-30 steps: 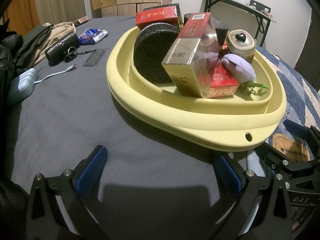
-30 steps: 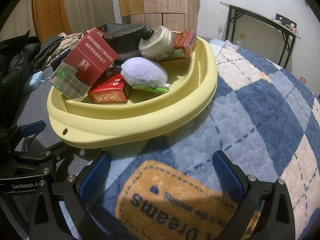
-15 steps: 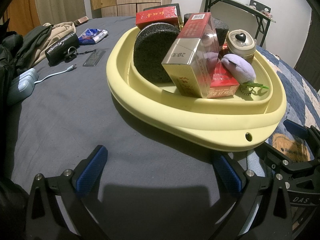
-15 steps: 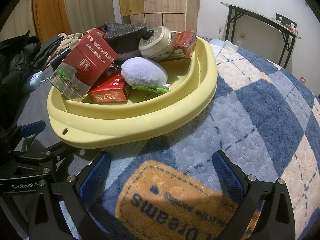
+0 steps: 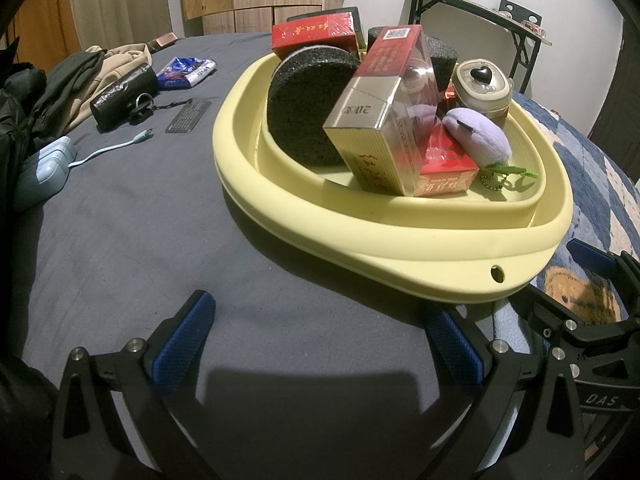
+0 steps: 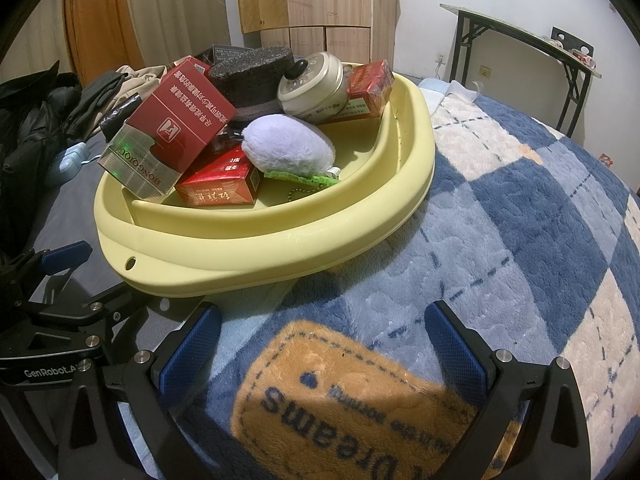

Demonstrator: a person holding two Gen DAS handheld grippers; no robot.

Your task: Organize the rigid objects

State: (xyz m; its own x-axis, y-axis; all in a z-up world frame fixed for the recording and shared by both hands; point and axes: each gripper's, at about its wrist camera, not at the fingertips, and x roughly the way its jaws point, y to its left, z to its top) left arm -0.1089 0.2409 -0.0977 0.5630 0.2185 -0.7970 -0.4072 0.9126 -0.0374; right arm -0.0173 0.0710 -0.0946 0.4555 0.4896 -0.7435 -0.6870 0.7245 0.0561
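A pale yellow basin (image 5: 400, 236) (image 6: 280, 240) sits on the bed, holding several items: red and gold cartons (image 5: 384, 120) (image 6: 172, 136), a small red box (image 5: 444, 164) (image 6: 224, 188), black foam discs (image 5: 308, 108) (image 6: 252, 76), a cream tin with a black knob (image 5: 484, 84) (image 6: 316, 88) and a lilac plush keychain (image 5: 478, 138) (image 6: 288, 144). My left gripper (image 5: 320, 336) is open over the grey sheet, short of the basin's near rim. My right gripper (image 6: 320, 340) is open over the blanket, just in front of the basin. Neither holds anything.
Left of the basin on the grey sheet (image 5: 120, 220) lie a black pouch (image 5: 124, 96), a small keyboard charm (image 5: 188, 116), a blue packet (image 5: 184, 72), a pale blue charger with cable (image 5: 44, 168) and clothes (image 5: 80, 76). A blue checked blanket (image 6: 520, 220) covers the right; a black-legged desk (image 6: 520, 36) stands behind.
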